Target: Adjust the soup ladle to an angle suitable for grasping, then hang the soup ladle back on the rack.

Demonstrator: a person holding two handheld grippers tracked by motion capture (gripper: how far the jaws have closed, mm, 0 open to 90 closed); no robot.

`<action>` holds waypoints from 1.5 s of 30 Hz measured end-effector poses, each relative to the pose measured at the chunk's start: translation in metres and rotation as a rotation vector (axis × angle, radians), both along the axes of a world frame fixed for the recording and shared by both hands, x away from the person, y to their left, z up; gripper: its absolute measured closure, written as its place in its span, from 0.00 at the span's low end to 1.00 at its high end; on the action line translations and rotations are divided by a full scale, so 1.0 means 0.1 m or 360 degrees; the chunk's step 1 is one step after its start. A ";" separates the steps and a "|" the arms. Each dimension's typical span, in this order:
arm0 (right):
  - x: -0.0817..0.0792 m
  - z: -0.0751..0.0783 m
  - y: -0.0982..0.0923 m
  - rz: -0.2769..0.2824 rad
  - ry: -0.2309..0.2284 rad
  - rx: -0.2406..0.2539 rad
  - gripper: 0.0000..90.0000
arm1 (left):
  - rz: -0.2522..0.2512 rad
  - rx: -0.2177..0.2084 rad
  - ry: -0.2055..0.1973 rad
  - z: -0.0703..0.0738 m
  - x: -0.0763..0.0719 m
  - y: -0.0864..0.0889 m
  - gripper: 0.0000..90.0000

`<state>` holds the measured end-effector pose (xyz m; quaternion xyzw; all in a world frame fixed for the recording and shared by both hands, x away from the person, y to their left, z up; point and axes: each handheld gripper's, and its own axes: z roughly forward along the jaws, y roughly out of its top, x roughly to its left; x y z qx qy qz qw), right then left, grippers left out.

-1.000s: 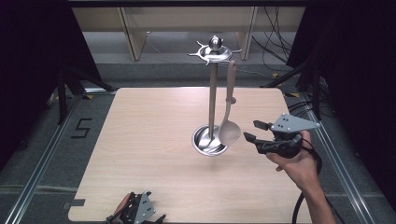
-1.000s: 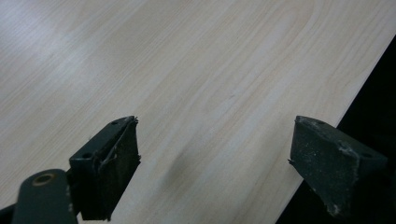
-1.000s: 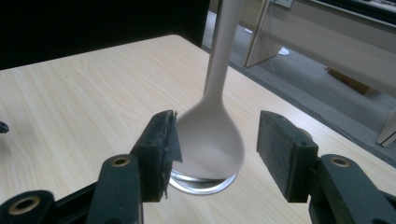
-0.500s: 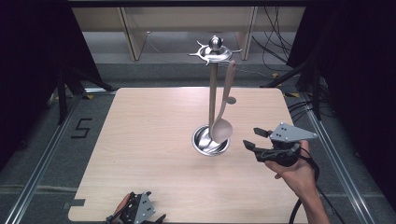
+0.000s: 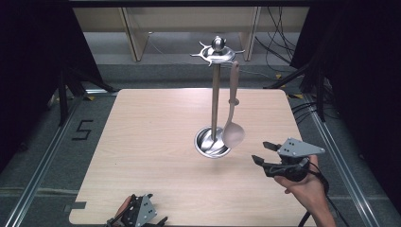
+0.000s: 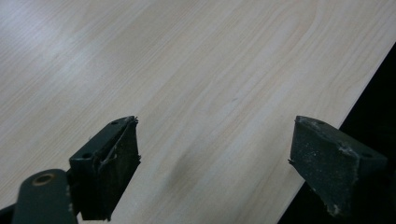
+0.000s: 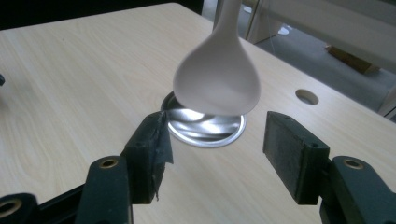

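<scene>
Ladle (image 5: 232, 127) hangs from rack (image 5: 216, 101) at frame centre; right gripper (image 5: 263, 152) released, left gripper (image 6: 212, 158) released over bare table (image 6: 196, 60).

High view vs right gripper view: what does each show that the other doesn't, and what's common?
High view alone: the rack's post and hooked top, the spoon's handle hanging from it, the left gripper at the near table edge, the hand holding the right gripper, and the floor marked 5.

Right gripper view alone: a round hole in the tabletop, and the worn pads close up.

Both: the spoon's bowl, the rack's steel base, the open right gripper and the wooden table.
</scene>
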<state>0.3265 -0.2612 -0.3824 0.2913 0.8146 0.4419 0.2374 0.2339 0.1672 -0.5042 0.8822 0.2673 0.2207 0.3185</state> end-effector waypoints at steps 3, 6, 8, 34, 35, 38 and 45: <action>-0.02 -0.06 0.00 0.0004 0.0015 -0.0009 0.45 | -0.0003 0.0010 -0.0001 -0.01 0.00 0.00 0.16; -0.04 -0.09 0.00 0.0005 0.0032 -0.0016 0.44 | 0.0002 0.0013 -0.0014 0.00 0.00 -0.01 0.16; -0.07 -0.12 0.01 -0.0002 0.0047 -0.0021 0.44 | -0.0006 0.0012 -0.0009 0.00 0.00 -0.01 0.16; -0.32 -0.53 -0.18 -0.0017 0.0193 -0.0115 0.42 | -0.0025 0.0036 -0.0023 -0.01 -0.03 -0.02 0.16; -0.35 -0.56 -0.20 -0.0022 0.0214 -0.0094 0.42 | -0.0029 0.0024 -0.0019 -0.01 -0.03 -0.02 0.16; -0.37 -0.61 -0.23 -0.0008 0.0208 -0.0113 0.42 | -0.0024 0.0021 -0.0019 -0.01 -0.03 -0.02 0.16; -0.46 -0.68 -0.26 -0.0019 0.0254 -0.0107 0.40 | -0.0024 0.0035 -0.0023 -0.01 -0.03 -0.02 0.16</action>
